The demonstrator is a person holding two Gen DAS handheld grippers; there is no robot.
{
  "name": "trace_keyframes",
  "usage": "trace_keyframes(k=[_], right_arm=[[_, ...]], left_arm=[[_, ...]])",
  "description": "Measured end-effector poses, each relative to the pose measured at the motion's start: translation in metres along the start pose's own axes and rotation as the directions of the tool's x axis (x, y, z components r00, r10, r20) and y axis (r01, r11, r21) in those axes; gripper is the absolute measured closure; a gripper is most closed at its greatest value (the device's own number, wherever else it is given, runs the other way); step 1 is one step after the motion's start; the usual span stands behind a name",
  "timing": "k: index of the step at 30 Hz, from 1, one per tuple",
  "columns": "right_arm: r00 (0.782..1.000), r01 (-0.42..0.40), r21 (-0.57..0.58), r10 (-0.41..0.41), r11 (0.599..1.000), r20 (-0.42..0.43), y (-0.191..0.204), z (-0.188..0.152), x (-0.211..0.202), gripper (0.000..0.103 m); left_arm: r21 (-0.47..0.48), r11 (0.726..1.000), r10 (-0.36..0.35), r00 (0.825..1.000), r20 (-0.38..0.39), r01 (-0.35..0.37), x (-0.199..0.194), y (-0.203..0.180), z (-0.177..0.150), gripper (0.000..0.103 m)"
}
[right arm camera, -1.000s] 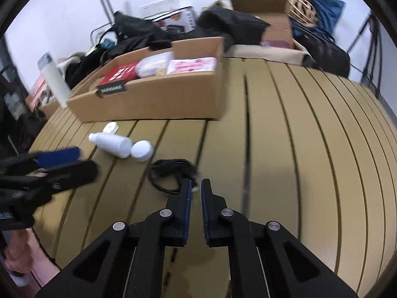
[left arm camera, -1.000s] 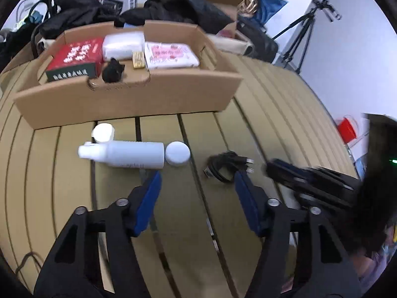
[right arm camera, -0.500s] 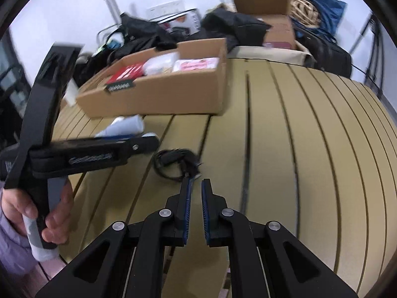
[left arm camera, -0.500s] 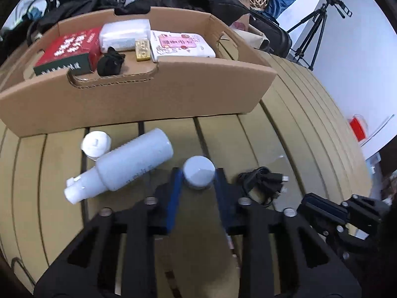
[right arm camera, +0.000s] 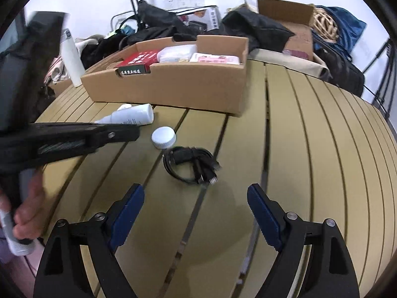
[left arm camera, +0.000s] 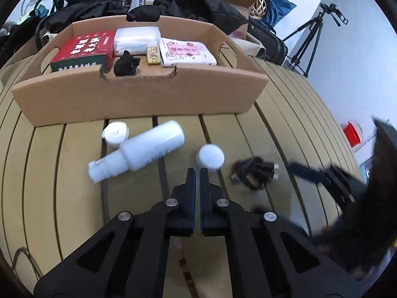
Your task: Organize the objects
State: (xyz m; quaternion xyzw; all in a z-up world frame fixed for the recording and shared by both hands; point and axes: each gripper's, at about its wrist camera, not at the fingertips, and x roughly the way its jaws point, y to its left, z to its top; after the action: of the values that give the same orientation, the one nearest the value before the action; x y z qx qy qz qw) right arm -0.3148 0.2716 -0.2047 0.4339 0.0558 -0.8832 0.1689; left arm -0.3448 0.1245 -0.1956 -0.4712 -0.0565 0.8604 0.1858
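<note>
**Small things on a slatted table, with a box behind them**

The left gripper [left arm camera: 197,173] is seen with its two black fingers pressed together; nothing is held between them; its tips are just beside a small round white jar [left arm camera: 210,157], a little to the left of it. The right gripper [right arm camera: 196,196] is being opened, and its blue pads [right arm camera: 264,217] are seen wide apart; nothing is held between them; bare table is seen in the gap.

A coiled black cable [right arm camera: 191,162] is found on the tan slatted table [right arm camera: 322,149], just past the right gripper's tips; the round white jar is placed next to the cable. A white bottle [left arm camera: 139,150] is laid on its side to the left of the jar; a white cap [left arm camera: 116,134] is seen touching the bottle, close to the box wall.

A cardboard tray box [left arm camera: 139,99] is set behind these things; inside it a red box [left arm camera: 84,48], a white packet [left arm camera: 136,38], a pink packet [left arm camera: 186,54], a small gold thing [left arm camera: 153,55] and a small black thing [left arm camera: 126,65] are kept.

A hand [right arm camera: 27,213] is seen low on the left in the right wrist view, wrapped round the left gripper's handle.
</note>
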Motion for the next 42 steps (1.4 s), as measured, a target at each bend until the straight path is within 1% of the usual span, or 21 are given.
trace_keyframes(k=[1,3,4,5,9,13,15,16,17,19,22,23,24,26,28,30,31,34,38,40,42], right_arm=[[1.0,0.009,-0.018,-0.009,1.0,-0.01,0.002,0.003,0.006,0.018],[0.999,0.009,-0.068,-0.012,0.998,-0.038,0.007,0.009,0.021,0.027],[0.999,-0.013,-0.072,0.011,0.997,-0.032,0.008,0.012,0.024,0.04],[0.999,-0.015,-0.056,0.013,0.998,-0.03,0.007,0.015,0.025,0.048],[0.999,-0.015,-0.003,0.015,1.0,-0.044,-0.004,0.016,0.022,0.054],[1.0,0.003,0.102,0.0,0.995,-0.025,-0.025,0.006,-0.001,0.054],[1.0,0.0,0.161,0.001,0.987,-0.004,-0.037,-0.001,-0.019,0.054],[1.0,-0.003,0.185,0.002,0.983,0.007,-0.041,-0.004,-0.029,0.054],[1.0,-0.002,0.199,-0.001,0.98,0.016,-0.043,-0.007,-0.037,0.054],[1.0,0.001,0.212,-0.007,0.977,0.025,-0.046,-0.012,-0.048,0.054],[1.0,-0.01,0.24,0.005,0.971,0.019,-0.049,-0.019,-0.056,0.054],[1.0,-0.015,0.243,0.011,0.97,0.015,-0.048,-0.019,-0.059,0.054],[1.0,-0.016,0.238,0.013,0.971,0.016,-0.046,-0.018,-0.062,0.054],[0.999,-0.024,0.215,0.015,0.976,0.043,-0.039,-0.013,-0.079,0.054],[0.997,-0.032,0.187,0.018,0.982,0.072,-0.03,-0.009,-0.099,0.054],[0.996,-0.035,0.161,0.021,0.986,0.09,-0.022,-0.009,-0.118,0.054],[0.995,-0.038,0.15,0.024,0.988,0.095,-0.017,-0.01,-0.127,0.054],[0.992,-0.059,0.112,0.046,0.992,0.115,0.003,-0.016,-0.158,0.054],[0.988,-0.062,0.08,0.05,0.995,0.149,0.03,-0.03,-0.197,0.054],[0.986,-0.074,0.085,0.06,0.994,0.153,0.037,-0.033,-0.203,0.054],[0.986,-0.084,0.086,0.07,0.993,0.151,0.044,-0.031,-0.202,0.054]], left_arm=[[0.01,1.0,-0.008,1.0,-0.001,0.008,-0.002,0.0,-0.002,0.097],[0.019,1.0,-0.006,1.0,0.0,0.006,-0.004,0.001,-0.005,0.081],[0.02,1.0,-0.009,1.0,-0.003,0.009,-0.004,0.001,-0.005,0.078],[0.023,1.0,-0.017,1.0,-0.002,0.017,-0.003,0.001,-0.005,0.073],[0.057,0.998,-0.024,1.0,0.0,0.024,0.005,-0.009,0.0,0.061],[0.09,0.996,-0.012,1.0,-0.002,0.013,0.025,-0.024,0.013,0.061],[0.064,0.998,0.015,1.0,-0.019,-0.013,0.038,-0.025,0.018,0.062],[0.056,0.998,0.03,0.999,-0.01,-0.029,0.041,-0.027,0.019,0.063],[0.069,0.996,0.049,0.999,0.0,-0.049,0.042,-0.031,0.02,0.079],[0.089,0.993,0.082,0.997,-0.01,-0.081,0.045,-0.037,0.018,0.078],[0.041,0.996,0.078,0.996,-0.041,-0.076,0.041,-0.033,0.019,0.078],[0.009,0.998,0.064,0.997,-0.044,-0.063,0.033,-0.029,0.019,0.078],[-0.011,0.999,0.045,0.999,-0.027,-0.045,0.022,-0.027,0.019,0.078],[-0.021,1.0,0.018,0.999,0.035,-0.017,-0.016,-0.026,0.017,0.078],[-0.023,1.0,0.02,0.996,0.086,-0.018,-0.057,-0.024,0.01,0.078],[-0.039,0.999,0.034,0.994,0.108,-0.03,-0.099,-0.018,-0.002,0.078],[-0.046,0.998,0.041,0.991,0.126,-0.035,-0.125,-0.011,-0.011,0.078],[-0.051,0.997,0.067,0.985,0.161,-0.059,-0.178,0.004,-0.038,0.078],[-0.07,0.991,0.122,0.973,0.197,-0.11,-0.216,0.023,-0.06,0.078],[-0.091,0.99,0.124,0.971,0.207,-0.107,-0.223,0.031,-0.058,0.078],[-0.088,0.992,0.111,0.97,0.217,-0.094,-0.227,0.033,-0.05,0.078]])
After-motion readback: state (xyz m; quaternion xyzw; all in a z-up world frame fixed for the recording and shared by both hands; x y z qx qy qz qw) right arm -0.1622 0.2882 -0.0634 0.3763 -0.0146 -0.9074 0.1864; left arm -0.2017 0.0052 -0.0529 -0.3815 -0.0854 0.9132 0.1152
